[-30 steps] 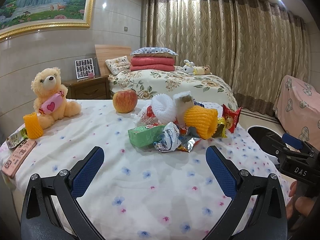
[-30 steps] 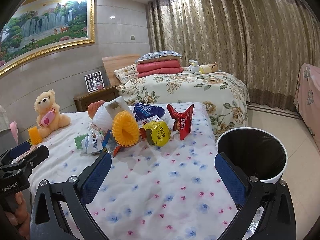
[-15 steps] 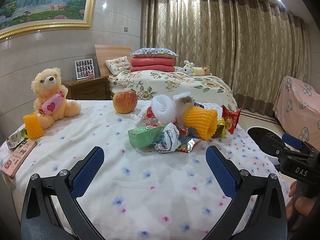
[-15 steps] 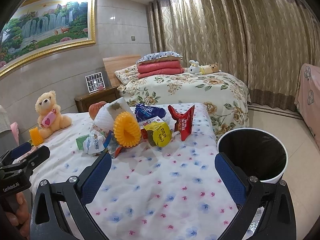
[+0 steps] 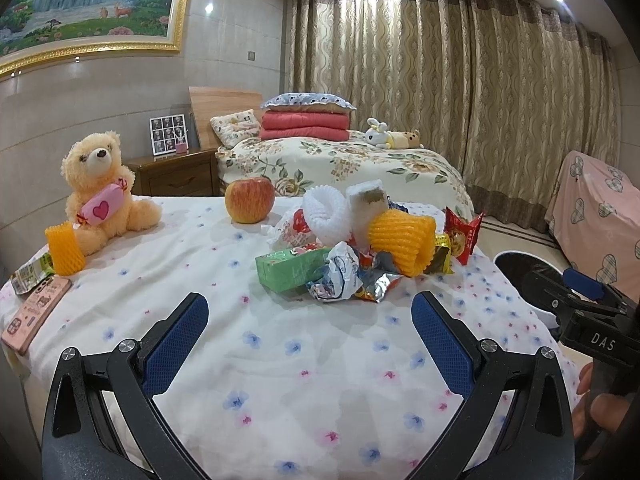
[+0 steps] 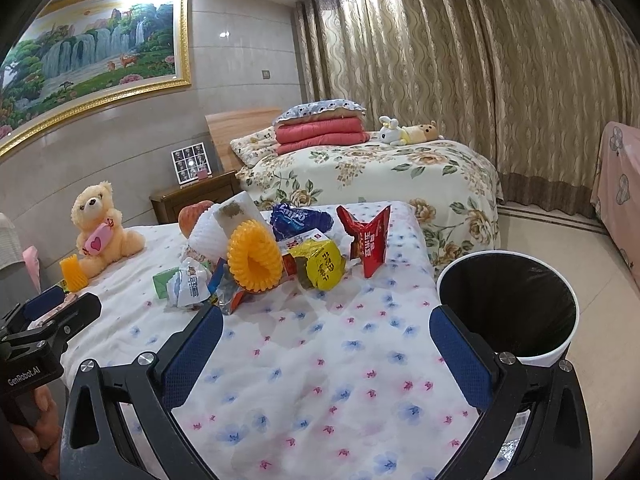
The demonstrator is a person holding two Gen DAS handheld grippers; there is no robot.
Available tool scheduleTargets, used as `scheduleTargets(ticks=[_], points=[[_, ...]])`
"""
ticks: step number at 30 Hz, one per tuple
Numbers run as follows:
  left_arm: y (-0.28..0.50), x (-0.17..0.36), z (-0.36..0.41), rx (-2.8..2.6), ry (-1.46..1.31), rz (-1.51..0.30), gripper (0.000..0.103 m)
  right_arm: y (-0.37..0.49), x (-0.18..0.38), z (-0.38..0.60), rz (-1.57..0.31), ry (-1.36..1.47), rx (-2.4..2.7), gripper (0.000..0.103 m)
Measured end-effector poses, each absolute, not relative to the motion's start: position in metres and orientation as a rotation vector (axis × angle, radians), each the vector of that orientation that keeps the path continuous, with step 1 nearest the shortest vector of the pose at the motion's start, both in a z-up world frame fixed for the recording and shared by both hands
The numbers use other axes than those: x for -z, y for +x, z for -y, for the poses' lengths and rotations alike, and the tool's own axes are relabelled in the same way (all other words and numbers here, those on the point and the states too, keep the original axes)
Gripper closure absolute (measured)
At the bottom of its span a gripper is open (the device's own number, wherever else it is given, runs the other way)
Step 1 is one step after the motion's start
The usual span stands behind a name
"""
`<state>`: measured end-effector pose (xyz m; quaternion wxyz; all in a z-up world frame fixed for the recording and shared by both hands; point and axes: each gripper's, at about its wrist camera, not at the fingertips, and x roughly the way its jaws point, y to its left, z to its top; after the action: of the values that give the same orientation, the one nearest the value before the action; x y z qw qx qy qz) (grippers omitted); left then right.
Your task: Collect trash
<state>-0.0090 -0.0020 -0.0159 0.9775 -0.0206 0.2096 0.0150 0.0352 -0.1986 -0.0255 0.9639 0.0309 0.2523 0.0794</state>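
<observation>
Both grippers hang spread wide and empty above the flowered bedsheet (image 5: 304, 360): the left gripper (image 5: 310, 320) in its own view, the right gripper (image 6: 326, 338) in its own. Beyond them the trash lies in one heap at the middle of the bed. Counted there: one green packet (image 5: 290, 266), one crumpled silver wrapper (image 5: 340, 276), two foam fruit nets, one white (image 5: 324, 216) and one orange (image 5: 404, 240), one yellow bag (image 6: 320, 264), one red bag (image 6: 368, 240) standing on its edge, and one blue bag (image 6: 300, 220) behind. A third net, also orange (image 5: 64, 246), stands apart beside the single teddy bear (image 5: 100, 188). One apple (image 5: 250, 200) sits behind the heap.

Only the right wrist view shows the whole trash bin (image 6: 508, 308), one, black-lined, on the floor just beside the bed. Only the left wrist view shows the pink phone case (image 5: 36, 316) and the striped packet (image 5: 30, 276) at the bed's left edge.
</observation>
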Motion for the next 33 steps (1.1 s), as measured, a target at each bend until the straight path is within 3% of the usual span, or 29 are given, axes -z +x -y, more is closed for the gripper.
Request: scheduleTargets(ticks=[15, 21, 33], points=[[0.022, 0.030, -0.010, -0.029, -0.060, -0.520, 0.000, 0.067, 0.038, 0.203, -0.641, 0.130, -0.185, 0.000], [0.046, 0.036, -0.011, -0.002, -0.086, -0.571, 0.011, 0.096, 0.045, 0.205, -0.714, 0.140, -0.157, 0.001], [0.091, 0.048, -0.004, 0.041, -0.100, -0.638, 0.028, 0.148, 0.061, 0.195, -0.815, 0.131, -0.163, 0.024]])
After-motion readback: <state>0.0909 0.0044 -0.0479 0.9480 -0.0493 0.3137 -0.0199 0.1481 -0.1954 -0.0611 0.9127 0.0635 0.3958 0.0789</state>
